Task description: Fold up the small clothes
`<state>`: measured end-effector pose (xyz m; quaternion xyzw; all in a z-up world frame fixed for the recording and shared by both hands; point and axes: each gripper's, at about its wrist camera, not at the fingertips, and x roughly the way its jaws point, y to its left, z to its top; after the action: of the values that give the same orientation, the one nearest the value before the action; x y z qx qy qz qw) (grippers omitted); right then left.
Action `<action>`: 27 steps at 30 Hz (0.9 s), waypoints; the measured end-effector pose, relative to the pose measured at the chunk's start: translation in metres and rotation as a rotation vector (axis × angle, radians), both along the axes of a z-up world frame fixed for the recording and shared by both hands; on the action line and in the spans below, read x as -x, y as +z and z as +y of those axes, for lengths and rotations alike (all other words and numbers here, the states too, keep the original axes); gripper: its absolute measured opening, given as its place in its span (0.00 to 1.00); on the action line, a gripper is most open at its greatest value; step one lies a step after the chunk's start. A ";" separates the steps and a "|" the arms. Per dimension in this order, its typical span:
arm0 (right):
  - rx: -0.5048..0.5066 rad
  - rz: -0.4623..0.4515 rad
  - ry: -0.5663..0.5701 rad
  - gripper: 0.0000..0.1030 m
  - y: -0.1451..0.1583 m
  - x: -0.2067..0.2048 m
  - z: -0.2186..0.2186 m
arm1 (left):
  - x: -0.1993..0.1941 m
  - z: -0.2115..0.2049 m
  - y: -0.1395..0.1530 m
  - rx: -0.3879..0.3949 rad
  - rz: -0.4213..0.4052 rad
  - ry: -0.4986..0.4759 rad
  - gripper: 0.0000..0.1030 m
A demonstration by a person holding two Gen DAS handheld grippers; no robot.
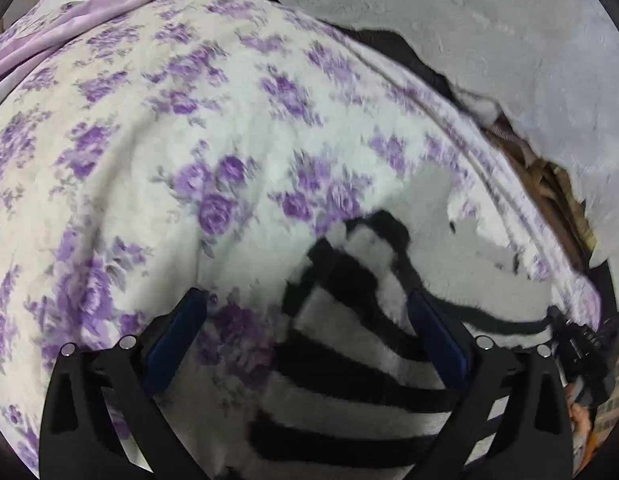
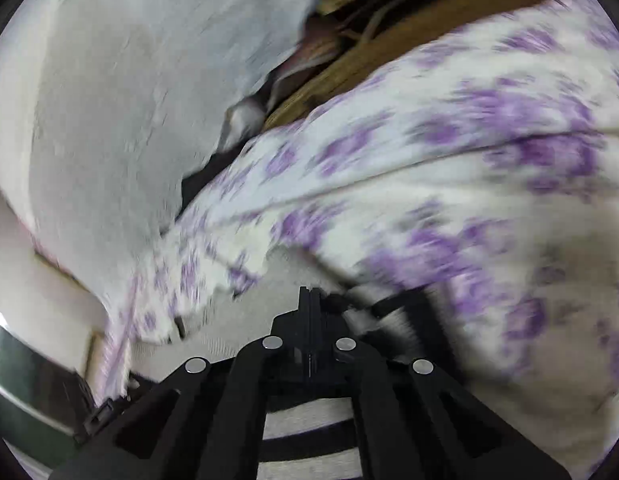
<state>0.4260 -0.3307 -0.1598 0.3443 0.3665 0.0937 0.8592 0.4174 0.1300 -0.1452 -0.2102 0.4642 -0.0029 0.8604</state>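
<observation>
A black-and-white striped garment (image 1: 349,380) lies on a floral bedspread, with a plain white part (image 1: 449,248) spread toward the bed's right edge. My left gripper (image 1: 307,298) stands wide open over it; its blue pads (image 1: 177,340) flank the stripes without touching them. At the far right of the left wrist view, the right gripper (image 1: 557,320) has the garment's black hem drawn taut to its tip. In the right wrist view that right gripper (image 2: 309,292) is shut, low over the striped garment (image 2: 305,412), and the pinched cloth itself is hidden by the fingers.
The white bedspread with purple roses (image 1: 169,128) covers the bed (image 2: 469,160). A lilac cloth (image 1: 69,28) is bunched at its far left. A pale textured wall (image 1: 469,40) runs behind, with a brown wooden frame (image 2: 409,32) in the gap.
</observation>
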 end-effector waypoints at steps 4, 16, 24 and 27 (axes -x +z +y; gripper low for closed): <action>0.013 -0.062 0.003 0.05 0.008 0.011 0.005 | 0.007 -0.013 0.006 -0.088 -0.014 -0.007 0.95; 0.295 -0.015 0.133 0.32 0.006 0.002 0.060 | -0.014 -0.016 0.001 -0.198 0.013 0.018 0.96; 0.525 -0.221 0.139 0.43 0.034 0.047 0.096 | 0.009 -0.024 0.029 -0.217 -0.074 0.031 0.95; 0.592 -0.202 0.233 0.49 0.033 0.054 0.129 | 0.023 -0.049 0.035 -0.252 -0.107 -0.050 0.95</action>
<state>0.3723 -0.2018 -0.1269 0.0246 0.3278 0.1147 0.9374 0.3942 0.0810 -0.1105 -0.0884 0.4196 0.0225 0.9031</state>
